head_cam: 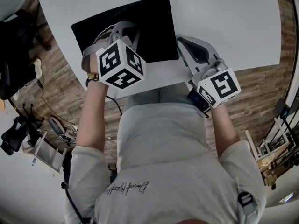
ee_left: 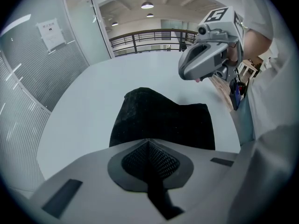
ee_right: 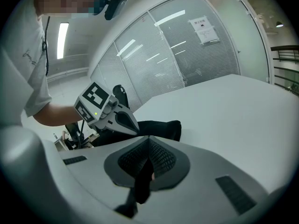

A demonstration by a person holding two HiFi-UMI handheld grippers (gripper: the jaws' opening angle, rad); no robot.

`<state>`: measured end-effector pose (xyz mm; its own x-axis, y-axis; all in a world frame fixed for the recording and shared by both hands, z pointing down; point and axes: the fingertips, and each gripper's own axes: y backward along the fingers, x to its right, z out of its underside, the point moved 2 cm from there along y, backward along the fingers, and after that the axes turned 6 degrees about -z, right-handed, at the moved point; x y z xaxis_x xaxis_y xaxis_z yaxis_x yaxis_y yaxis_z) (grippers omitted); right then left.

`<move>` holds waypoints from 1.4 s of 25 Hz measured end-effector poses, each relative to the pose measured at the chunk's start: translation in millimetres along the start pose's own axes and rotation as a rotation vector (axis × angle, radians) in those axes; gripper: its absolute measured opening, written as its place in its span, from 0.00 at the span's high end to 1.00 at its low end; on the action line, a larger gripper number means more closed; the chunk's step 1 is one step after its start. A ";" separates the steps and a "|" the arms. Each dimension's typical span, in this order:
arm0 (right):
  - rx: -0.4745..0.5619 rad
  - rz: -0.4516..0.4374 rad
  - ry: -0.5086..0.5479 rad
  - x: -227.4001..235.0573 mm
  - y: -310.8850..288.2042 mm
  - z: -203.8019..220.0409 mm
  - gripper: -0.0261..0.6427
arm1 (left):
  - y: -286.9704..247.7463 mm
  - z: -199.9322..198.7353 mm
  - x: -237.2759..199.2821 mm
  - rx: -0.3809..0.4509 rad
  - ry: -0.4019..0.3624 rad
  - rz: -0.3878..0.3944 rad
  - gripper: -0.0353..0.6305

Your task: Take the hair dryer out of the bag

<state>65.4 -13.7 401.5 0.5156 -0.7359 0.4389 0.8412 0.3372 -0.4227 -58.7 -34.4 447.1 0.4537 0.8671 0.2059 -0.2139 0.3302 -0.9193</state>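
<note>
Left tool [ee_left: 148,144] is closed at the black bag [head_cam: 154,17] near the desk's [head_cam: 224,17] front edge; the right tool [ee_right: 149,141] is closed and empty. The hair dryer is unseen, presumably inside. Gripping only fabric could drag the bag along.

The left gripper [ee_left: 149,143] has its jaws pressed together, and the tips line up with the near edge of a black bag [ee_left: 161,120] that's lying flat-ish on a white table [ee_left: 88,111]. Can't tell if any fabric is pinched. The right gripper [ee_left: 189,70] hangs above the bag's far right side. Behind the table there's a glass wall [ee_left: 28,78] and a railing [ee_left: 149,36].
</note>
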 end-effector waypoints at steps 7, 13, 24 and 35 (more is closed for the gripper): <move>0.005 -0.007 0.009 2.3 1.9 0.4 0.93 | 25.3 -12.5 -4.9 0.066 0.064 -0.018 0.93; -0.123 0.001 0.195 28.8 -4.0 2.6 0.93 | 48.4 -14.1 -11.8 0.134 0.111 0.006 0.93; -0.284 -0.084 0.623 46.1 -38.9 -2.7 0.93 | 41.2 4.5 -7.2 0.043 0.016 -0.026 0.77; -0.249 -0.111 0.623 28.3 -29.7 -7.8 0.93 | 8.5 13.9 5.1 -0.041 0.008 0.059 0.83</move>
<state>53.8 -49.2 420.3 0.1752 -0.9844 -0.0168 0.7828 0.1496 -0.6040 -70.2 -22.0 445.0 0.4482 0.8815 0.1484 -0.2053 0.2631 -0.9427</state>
